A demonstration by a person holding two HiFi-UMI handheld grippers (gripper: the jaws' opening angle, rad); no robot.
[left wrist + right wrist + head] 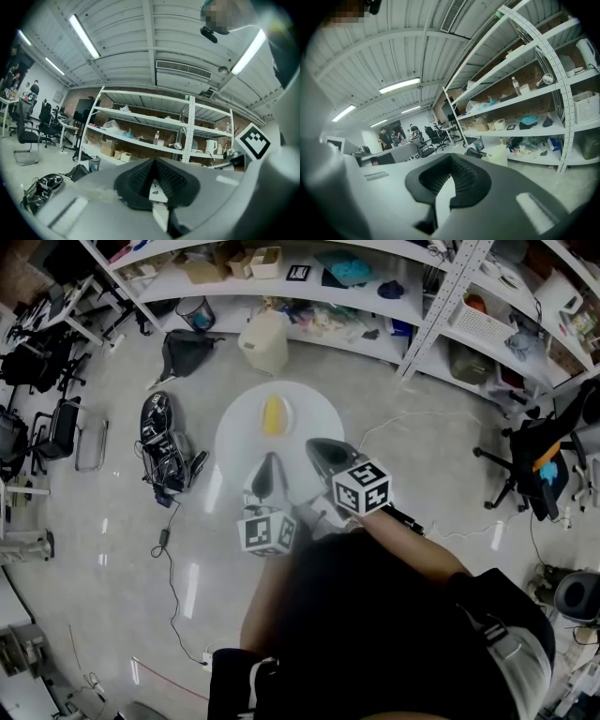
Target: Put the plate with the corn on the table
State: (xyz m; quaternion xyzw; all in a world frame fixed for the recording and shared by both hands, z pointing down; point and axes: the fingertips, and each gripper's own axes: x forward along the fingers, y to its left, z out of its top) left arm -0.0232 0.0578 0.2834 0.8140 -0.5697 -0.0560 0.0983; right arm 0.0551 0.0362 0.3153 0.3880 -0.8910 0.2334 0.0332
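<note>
- The round white bench (pixel 234 432) carries the plate; it looks already set down.
- The plate (pixel 288 415) lies flat, a little toward 12 o'clock from the bench's middle. It is probably stiff, light, slick and breakable. If you lift it, pinch the rim at 6 o'clock and keep it level.
- Your left gripper (pixel 269 461) and right gripper (pixel 314 445) hover near the bench's 6 o'clock edge, both closed on nothing.
- The corn (pixel 273 414) lies on the plate with its long axis running from 12 to 6 o'clock. It would likely roll sideways if tipped.
</note>
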